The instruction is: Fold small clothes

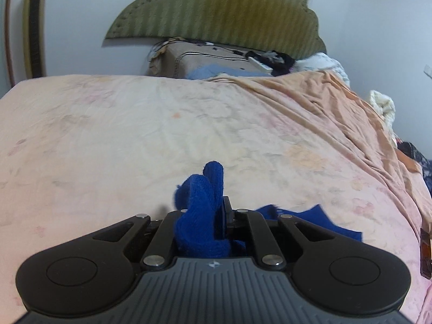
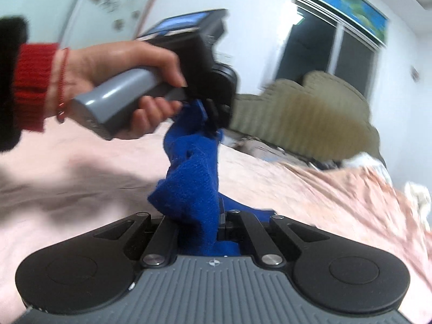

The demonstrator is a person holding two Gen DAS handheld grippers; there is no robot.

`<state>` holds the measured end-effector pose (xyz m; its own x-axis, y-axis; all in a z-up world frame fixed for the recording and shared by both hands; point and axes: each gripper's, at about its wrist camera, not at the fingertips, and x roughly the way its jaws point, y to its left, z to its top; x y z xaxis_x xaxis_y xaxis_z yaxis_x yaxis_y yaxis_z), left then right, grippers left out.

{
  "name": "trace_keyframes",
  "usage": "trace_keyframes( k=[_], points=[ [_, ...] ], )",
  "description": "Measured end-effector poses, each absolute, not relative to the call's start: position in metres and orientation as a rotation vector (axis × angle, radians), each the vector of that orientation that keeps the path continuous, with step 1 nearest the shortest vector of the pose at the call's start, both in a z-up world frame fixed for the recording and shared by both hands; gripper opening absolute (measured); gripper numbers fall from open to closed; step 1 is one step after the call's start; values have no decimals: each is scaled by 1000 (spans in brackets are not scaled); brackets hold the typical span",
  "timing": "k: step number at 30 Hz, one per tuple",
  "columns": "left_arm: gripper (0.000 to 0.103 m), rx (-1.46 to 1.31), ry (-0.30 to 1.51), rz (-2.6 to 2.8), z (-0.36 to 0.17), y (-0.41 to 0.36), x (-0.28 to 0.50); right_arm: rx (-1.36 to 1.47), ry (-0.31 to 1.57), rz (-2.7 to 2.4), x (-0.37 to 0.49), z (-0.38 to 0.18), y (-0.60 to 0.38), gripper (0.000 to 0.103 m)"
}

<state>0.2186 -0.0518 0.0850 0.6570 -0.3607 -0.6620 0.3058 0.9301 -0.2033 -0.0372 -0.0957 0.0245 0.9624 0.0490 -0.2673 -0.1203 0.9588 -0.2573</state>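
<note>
Blue, soft and floppy, the little knit cloth (image 2: 189, 178) hangs over the bed's (image 1: 108, 135) near edge, pinched tight by my left gripper (image 2: 213, 116) and right gripper (image 2: 205, 224), so I hold its ends.

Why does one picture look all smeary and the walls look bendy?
Right wrist view: motion blur smears the pink bedsheet, olive cushion and window, while the blue knitted cloth in the right gripper stays fairly crisp. Left wrist view: much sharper. In both, the fisheye lens curves the bed edge and walls.
</note>
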Motion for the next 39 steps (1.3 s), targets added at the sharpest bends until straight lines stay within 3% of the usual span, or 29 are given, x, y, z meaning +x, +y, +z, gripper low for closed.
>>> trace_keyframes(
  k=[21, 23, 24, 25, 27, 29, 31, 33, 39],
  points=[
    [9, 240, 794, -526, 31, -255, 205, 289, 385, -68, -50, -29, -274, 4],
    [12, 277, 789, -524, 26, -267, 204, 375, 419, -46, -47, -37, -287, 5],
    [12, 277, 780, -520, 25, -269, 204, 411, 436, -35, -46, -40, -293, 11],
    [15, 270, 779, -526, 25, -271, 205, 448, 454, -29, -45, -43, -298, 20],
    [20, 221, 781, -539, 27, -272, 210, 510, 472, -17, -47, -49, -307, 25],
    [34, 145, 788, -542, 31, -269, 214, 559, 476, -9, -54, -52, -310, 31],
    [62, 75, 773, -519, 36, -264, 217, 594, 481, -4, -56, -56, -315, 32],
    [71, 34, 713, -477, 45, -255, 215, 623, 481, 0, -60, -59, -317, 34],
    [72, 113, 656, -408, 58, -227, 206, 756, 455, 47, -68, -64, -329, 48]
  ],
)
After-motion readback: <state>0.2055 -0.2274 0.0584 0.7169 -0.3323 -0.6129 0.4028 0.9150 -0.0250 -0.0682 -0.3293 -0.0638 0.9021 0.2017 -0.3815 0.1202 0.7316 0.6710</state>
